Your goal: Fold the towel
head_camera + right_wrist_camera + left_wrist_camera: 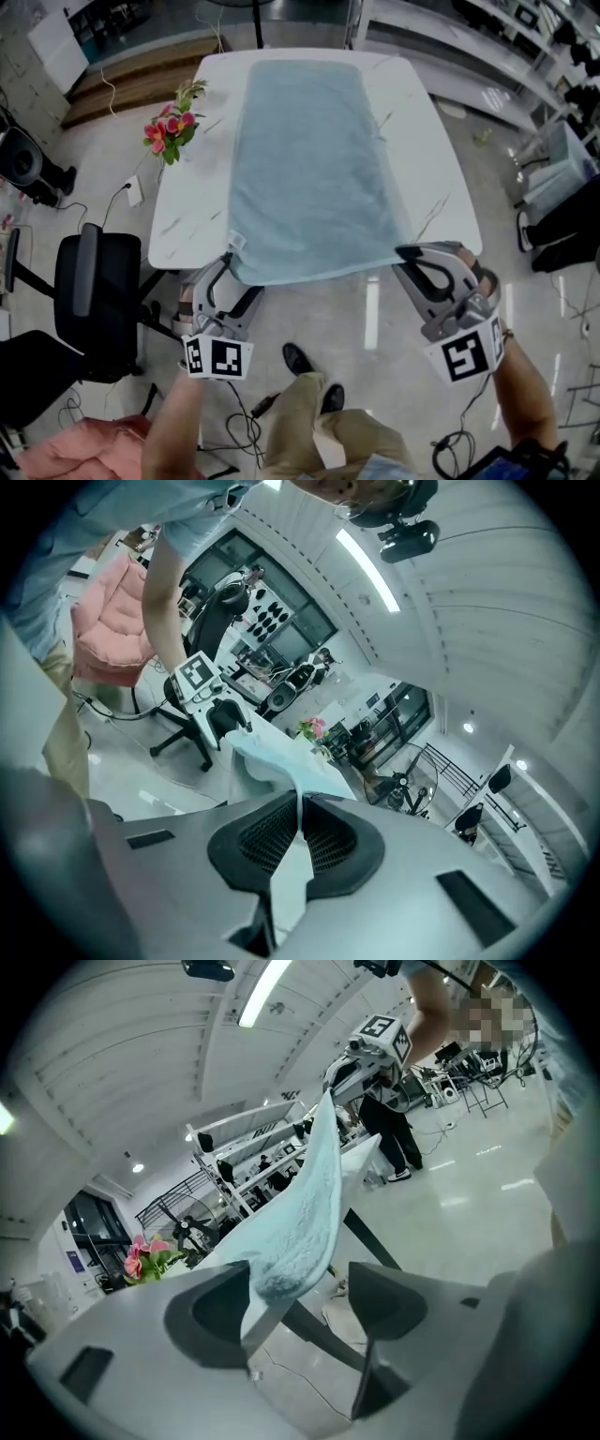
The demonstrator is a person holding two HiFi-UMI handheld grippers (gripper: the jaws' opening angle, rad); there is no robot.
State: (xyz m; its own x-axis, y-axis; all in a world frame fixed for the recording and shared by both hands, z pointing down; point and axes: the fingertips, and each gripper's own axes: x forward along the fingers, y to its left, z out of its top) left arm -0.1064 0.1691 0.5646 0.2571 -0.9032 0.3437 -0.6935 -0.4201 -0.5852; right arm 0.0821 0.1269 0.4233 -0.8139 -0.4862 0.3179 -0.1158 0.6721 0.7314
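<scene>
Right hand-held gripper [298, 808] pinches towel [309, 169] — left hand-held gripper [302, 1283] spread, maybe touching.

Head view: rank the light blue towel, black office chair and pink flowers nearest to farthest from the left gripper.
1. Light blue towel, corner between left gripper's jaws.
2. Black office chair, floor at left.
3. Pink flowers, white table's left edge.

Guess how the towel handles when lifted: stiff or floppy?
Likely floppy: the towel droops in a soft curve below the right gripper, shut on one corner. Probably light, as that thin pinch holds the edge up. It could slide off the left gripper, whose jaws stand open around the other corner.
</scene>
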